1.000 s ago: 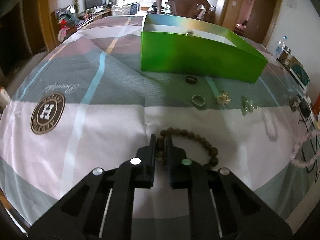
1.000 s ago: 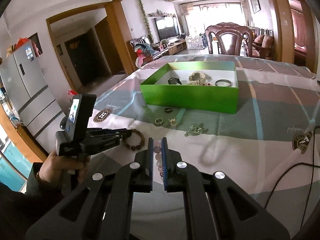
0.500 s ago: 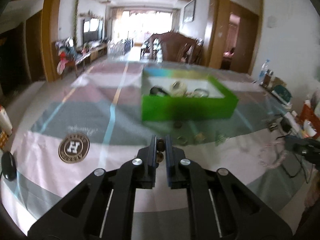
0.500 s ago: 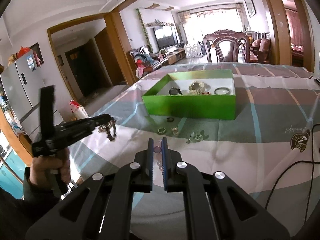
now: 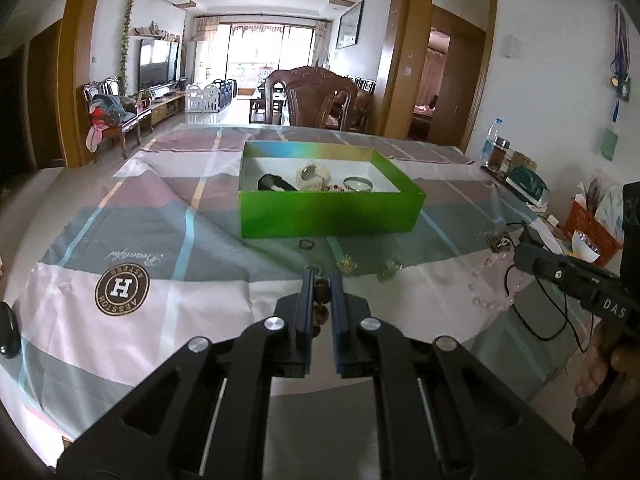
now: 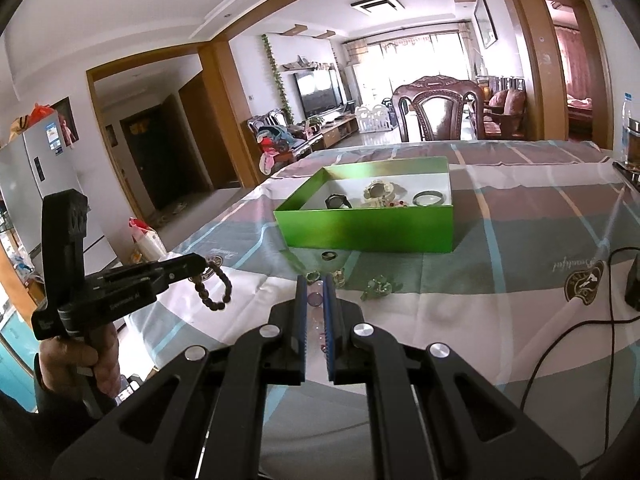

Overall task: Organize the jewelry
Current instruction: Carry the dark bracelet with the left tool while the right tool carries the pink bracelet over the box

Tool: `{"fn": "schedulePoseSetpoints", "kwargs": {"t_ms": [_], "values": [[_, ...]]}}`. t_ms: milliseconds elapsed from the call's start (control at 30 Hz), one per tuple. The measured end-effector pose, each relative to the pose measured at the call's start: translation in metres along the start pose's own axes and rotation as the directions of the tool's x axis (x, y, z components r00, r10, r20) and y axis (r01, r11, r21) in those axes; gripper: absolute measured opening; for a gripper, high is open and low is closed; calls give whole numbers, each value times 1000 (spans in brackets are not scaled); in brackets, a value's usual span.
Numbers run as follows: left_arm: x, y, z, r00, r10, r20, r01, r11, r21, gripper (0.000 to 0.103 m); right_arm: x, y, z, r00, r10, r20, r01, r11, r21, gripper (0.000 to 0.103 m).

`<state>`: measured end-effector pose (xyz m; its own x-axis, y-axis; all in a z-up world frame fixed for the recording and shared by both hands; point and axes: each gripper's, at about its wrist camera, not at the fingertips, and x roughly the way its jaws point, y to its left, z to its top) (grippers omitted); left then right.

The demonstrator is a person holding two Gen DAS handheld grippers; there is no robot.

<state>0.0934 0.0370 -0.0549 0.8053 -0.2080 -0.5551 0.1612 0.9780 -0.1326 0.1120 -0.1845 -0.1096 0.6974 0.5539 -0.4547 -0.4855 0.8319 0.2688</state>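
Each gripper is closed on a light, limp strand: the left gripper (image 5: 320, 286) pinches the brown bead bracelet (image 6: 214, 288) at lower centre, the right gripper (image 6: 315, 292) the pale pink bead bracelet (image 5: 494, 280), both likely to swing and slip unless held across the beads.

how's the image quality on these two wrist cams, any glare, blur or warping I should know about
Left wrist view: sharp, strong fisheye bending the door frames, balcony window blown out, green box well lit. Right wrist view: also sharp, same barrel warp, window overexposed, dark vignette in the corners; the brown bead bracelet hanging from the left claw reads clearly.
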Motion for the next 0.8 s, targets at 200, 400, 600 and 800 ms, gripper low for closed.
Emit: {"fn": "schedulePoseSetpoints", "kwargs": {"t_ms": [200,400,600,800], "values": [[2,1,-1,1000,0,-8,0,1000,4,8,1,-1,-1,1000,-6,-6,6,1000,6,7],[3,2,-3,1000,-3,-16,3,1000,1,8,2,-1,0,1000,-3,-10,3,1000,3,7],[5,2,-3,1000,-2,-22,2,1000,3,8,4,0,0,1000,-5,-13,5,1000,6,7],[7,2,-5,999,-3,-34,3,1000,5,8,7,-1,-2,1000,-4,-20,4,1000,7,7]]}}
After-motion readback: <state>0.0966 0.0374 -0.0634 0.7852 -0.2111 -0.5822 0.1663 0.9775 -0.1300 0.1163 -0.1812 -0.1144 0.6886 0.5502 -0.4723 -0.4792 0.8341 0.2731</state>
